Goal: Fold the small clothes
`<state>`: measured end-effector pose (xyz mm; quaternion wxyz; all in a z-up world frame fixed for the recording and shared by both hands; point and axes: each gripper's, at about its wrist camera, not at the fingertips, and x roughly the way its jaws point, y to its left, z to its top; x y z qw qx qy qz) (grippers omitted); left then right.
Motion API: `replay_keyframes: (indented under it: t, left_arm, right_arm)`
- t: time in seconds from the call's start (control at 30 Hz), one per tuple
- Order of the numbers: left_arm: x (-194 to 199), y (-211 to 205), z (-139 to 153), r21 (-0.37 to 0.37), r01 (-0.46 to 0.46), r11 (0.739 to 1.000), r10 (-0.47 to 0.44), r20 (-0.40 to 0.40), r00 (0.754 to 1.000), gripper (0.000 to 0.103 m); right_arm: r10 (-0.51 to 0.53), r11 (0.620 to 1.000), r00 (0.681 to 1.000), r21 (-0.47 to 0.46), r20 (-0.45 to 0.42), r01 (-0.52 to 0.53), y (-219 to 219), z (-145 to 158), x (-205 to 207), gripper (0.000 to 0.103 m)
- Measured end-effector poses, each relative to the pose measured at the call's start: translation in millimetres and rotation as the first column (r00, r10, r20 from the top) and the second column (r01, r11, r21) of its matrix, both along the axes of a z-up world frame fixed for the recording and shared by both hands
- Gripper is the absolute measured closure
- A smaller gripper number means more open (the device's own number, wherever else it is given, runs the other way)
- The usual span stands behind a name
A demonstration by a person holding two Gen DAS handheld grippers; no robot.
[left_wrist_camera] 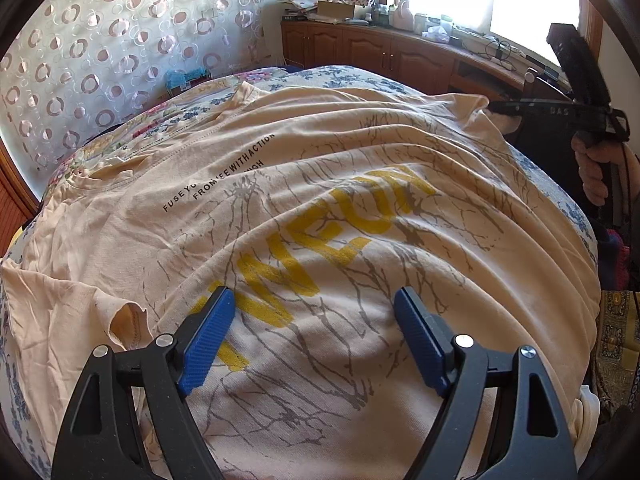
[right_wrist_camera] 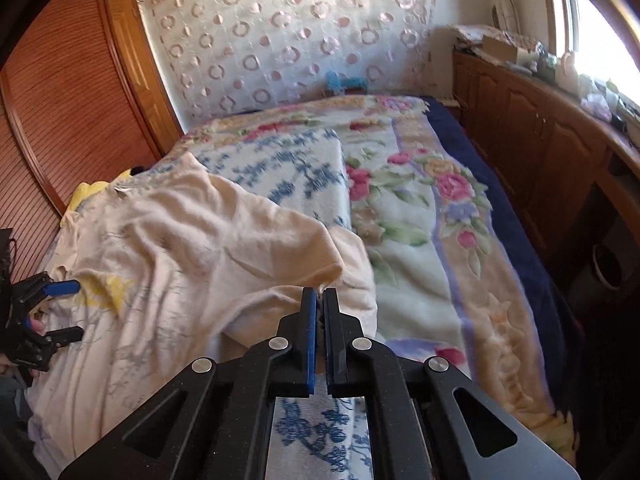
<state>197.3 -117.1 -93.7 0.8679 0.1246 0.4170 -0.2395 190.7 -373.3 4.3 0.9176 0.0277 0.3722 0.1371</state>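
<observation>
A cream t-shirt (left_wrist_camera: 320,208) lies spread, print side up, over a bed with a blue-flowered cover (right_wrist_camera: 288,164). Yellow block letters and grey branching lines run across the chest; small black text sits nearer the collar, which lies at the far left in the left wrist view. The cloth is rippled in long folds running from near left to far right.

Left gripper (left_wrist_camera: 316,320): fingers spread wide, blue pads (left_wrist_camera: 208,340) apart, hovering over the yellow lettering on the near part of the shirt. Nothing sits between the pads. Whether the tips touch the cloth cannot be told.

Right gripper (right_wrist_camera: 319,294): fingers drawn nearly together, only a thin slot between the blue pads. A pinch of the shirt's edge sits at the tips, and the cloth there is lifted off the bed and turned back on itself, showing a plain, unprinted side. In the left wrist view the same gripper (left_wrist_camera: 494,107) shows at the far right edge of the shirt, a hand (left_wrist_camera: 596,172) around its handle.

A floral blanket (right_wrist_camera: 432,208) with pink roses lies to the right of the shirt. A patterned curtain (right_wrist_camera: 288,40) hangs behind the bed's far end. Wooden cabinets (right_wrist_camera: 532,132) run along the right, under a bright window.
</observation>
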Motion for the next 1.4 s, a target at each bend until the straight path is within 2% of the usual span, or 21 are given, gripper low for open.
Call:
replay_keyframes:
  t: [0.13, 0.27, 0.4, 0.43, 0.5, 0.53, 0.57, 0.7, 0.83, 1.03, 1.1, 1.17, 1.27, 1.4]
  left_arm:
    - [2, -1, 0, -0.001, 0.000, 1.000, 0.000, -0.001, 1.000, 0.020]
    - [-2, 4, 0, -0.006, -0.014, 1.000, 0.014, 0.001, 1.000, 0.020]
    - [-13, 27, 9, -0.070, -0.061, 0.996, 0.060, -0.015, 0.998, 0.020]
    - [-16, 31, 13, -0.078, -0.064, 0.995, 0.063, -0.011, 0.998, 0.020]
    - [-26, 40, 24, -0.095, -0.064, 0.993, 0.066, 0.016, 0.998, 0.020]
    - [-33, 44, 29, -0.106, -0.064, 0.992, 0.068, 0.034, 0.997, 0.020]
    - [-38, 48, 34, -0.115, -0.066, 0.991, 0.072, 0.048, 0.996, 0.020]
    - [-56, 59, 49, -0.144, -0.072, 0.987, 0.085, 0.089, 0.992, 0.020]
    - [-59, 59, 54, -0.163, -0.075, 0.984, 0.091, 0.097, 0.991, 0.020]
    - [-53, 50, 46, -0.168, -0.064, 0.984, 0.078, 0.073, 0.994, 0.020]
    - [-51, 47, 44, -0.159, -0.061, 0.985, 0.073, 0.069, 0.995, 0.020]
    - [-50, 43, 42, -0.149, -0.059, 0.987, 0.069, 0.066, 0.995, 0.020]
    - [-50, 38, 41, -0.139, -0.053, 0.989, 0.063, 0.066, 0.996, 0.020]
    - [-48, 32, 41, -0.142, -0.039, 0.989, 0.048, 0.064, 0.997, 0.020]
  right_arm:
    - [0.059, 0.998, 0.995, 0.021, 0.080, -0.061, 18, 26, -20, 0.100]
    - [0.157, 0.985, 0.977, 0.049, 0.145, -0.166, 51, 50, -36, 0.100]
    - [0.293, 0.951, 0.944, 0.053, 0.149, -0.304, 97, 59, -51, 0.100]
    - [0.323, 0.942, 0.935, 0.042, 0.143, -0.332, 107, 57, -54, 0.097]
    - [0.354, 0.933, 0.925, 0.017, 0.137, -0.360, 118, 53, -61, 0.079]
    - [0.361, 0.930, 0.922, 0.014, 0.139, -0.367, 119, 51, -63, 0.066]
    - [0.359, 0.931, 0.922, 0.017, 0.144, -0.365, 116, 49, -64, 0.058]
    - [0.274, 0.959, 0.952, 0.033, 0.140, -0.281, 97, 43, -58, 0.056]
    - [0.218, 0.976, 0.974, 0.011, 0.065, -0.219, 91, 27, -54, 0.057]
    - [0.280, 0.960, 0.960, -0.024, 0.009, -0.280, 116, 6, -56, 0.057]
    - [0.280, 0.959, 0.960, -0.043, 0.017, -0.279, 121, 2, -56, 0.069]
    - [0.313, 0.950, 0.949, -0.020, 0.026, -0.312, 120, 5, -59, 0.099]
    - [0.364, 0.931, 0.929, -0.015, 0.064, -0.364, 118, 9, -76, 0.099]
    - [0.394, 0.919, 0.919, -0.025, 0.027, -0.394, 103, -2, -97, 0.099]
